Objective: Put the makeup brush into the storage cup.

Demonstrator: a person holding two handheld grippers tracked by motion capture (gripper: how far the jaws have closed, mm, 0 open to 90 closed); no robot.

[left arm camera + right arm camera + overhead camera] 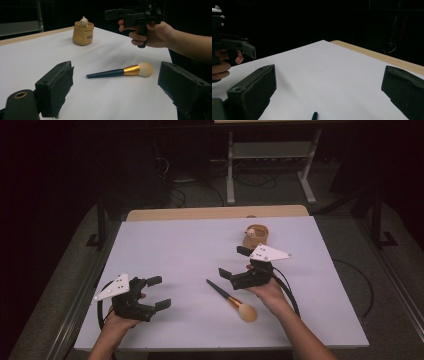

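A makeup brush (232, 300) with a dark handle, gold ferrule and pale bristles lies flat on the white table (190, 250); its handle points up-left. My right gripper (233, 262) hovers open just beyond and right of the brush, holding nothing. My left gripper (160, 292) is open near the front left, aimed at the brush (120, 72), which lies between its jaws in the left gripper view. The handle tip (314, 116) peeks in at the bottom of the right gripper view.
A tan pouch (256, 235) with a small toy figure in it stands at the back right of the table, also seen as the pouch (83, 33) in the left gripper view. A wooden edge (215, 213) runs along the far side.
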